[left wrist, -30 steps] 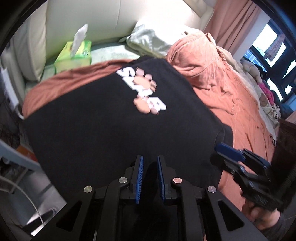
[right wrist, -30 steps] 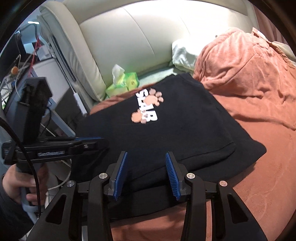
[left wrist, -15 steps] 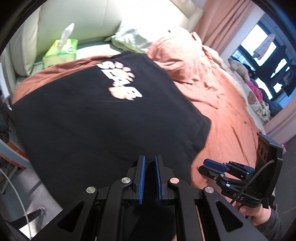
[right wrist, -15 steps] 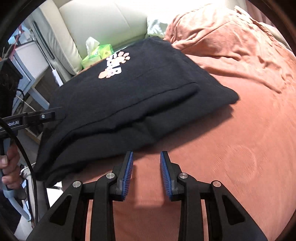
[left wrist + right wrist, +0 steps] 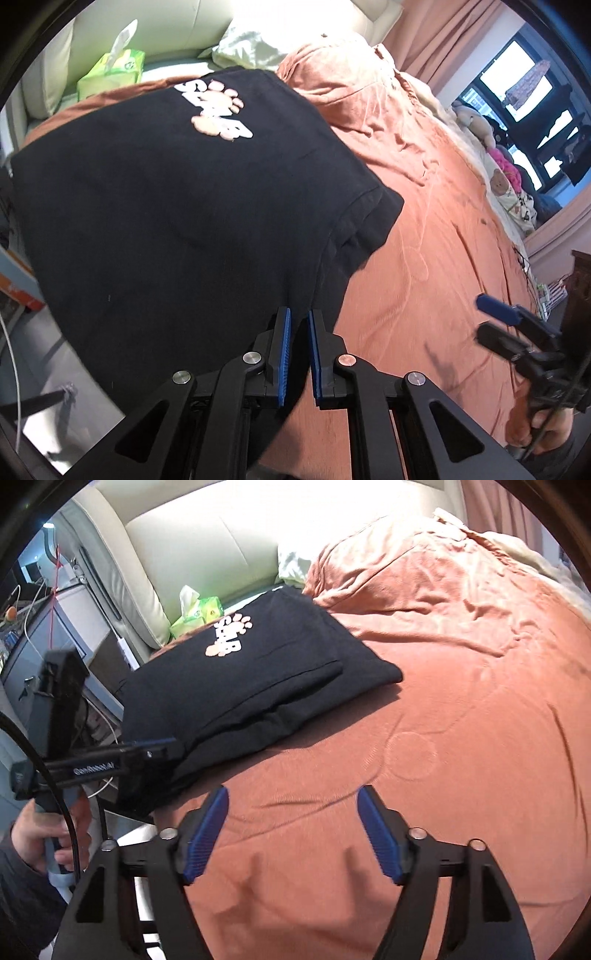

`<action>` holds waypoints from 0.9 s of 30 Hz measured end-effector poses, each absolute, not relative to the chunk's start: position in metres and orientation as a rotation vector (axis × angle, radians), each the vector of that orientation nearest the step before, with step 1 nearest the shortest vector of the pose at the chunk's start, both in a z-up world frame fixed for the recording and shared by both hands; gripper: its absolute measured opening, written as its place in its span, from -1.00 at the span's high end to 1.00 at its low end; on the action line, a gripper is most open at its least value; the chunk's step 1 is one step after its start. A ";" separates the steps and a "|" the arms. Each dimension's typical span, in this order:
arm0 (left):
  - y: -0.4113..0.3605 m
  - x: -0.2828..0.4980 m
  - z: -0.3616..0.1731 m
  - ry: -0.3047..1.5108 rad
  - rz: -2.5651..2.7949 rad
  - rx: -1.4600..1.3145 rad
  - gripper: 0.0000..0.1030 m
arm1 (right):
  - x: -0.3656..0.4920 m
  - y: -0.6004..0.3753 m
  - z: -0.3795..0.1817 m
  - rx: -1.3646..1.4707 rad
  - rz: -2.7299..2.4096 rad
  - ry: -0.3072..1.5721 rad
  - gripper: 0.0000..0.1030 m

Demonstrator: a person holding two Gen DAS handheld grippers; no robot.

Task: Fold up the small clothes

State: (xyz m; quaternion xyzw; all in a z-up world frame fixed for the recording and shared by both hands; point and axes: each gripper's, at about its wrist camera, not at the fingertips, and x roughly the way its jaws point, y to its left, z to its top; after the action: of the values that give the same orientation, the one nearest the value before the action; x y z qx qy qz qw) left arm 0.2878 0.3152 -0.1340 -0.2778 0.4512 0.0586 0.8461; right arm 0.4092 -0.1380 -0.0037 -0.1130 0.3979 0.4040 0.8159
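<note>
I had the left claw (image 5: 298,354) pinched on the black tee's (image 5: 177,206) near hem, lower centre, ready to fold, while the right claw (image 5: 291,834) hung wide open over the bed (image 5: 461,709).

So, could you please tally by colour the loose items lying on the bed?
Black: 1, the folded T-shirt
Green: 1, the tissue box
Pale: 1, the pillow
Orange: 1, the bunched duvet
Total: 4
</note>
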 end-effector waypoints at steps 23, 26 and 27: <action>0.225 0.218 -0.021 0.792 0.151 -0.375 -0.98 | 0.272 -0.275 0.099 -0.208 0.669 0.656 -1.00; 0.213 0.210 -0.012 0.783 0.137 -0.359 -0.99 | 0.248 -0.294 0.110 -0.195 0.642 0.630 -1.00; 0.209 0.207 -0.009 0.778 0.129 -0.357 -0.99 | 0.242 -0.299 0.112 -0.192 0.636 0.624 -1.00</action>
State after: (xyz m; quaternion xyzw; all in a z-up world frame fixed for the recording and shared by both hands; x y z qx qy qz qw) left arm 0.2070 0.2091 -0.0092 -0.1730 0.3772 0.0626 0.9077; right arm 0.2420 -0.2988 0.1124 -0.0925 0.3015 0.3071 0.8979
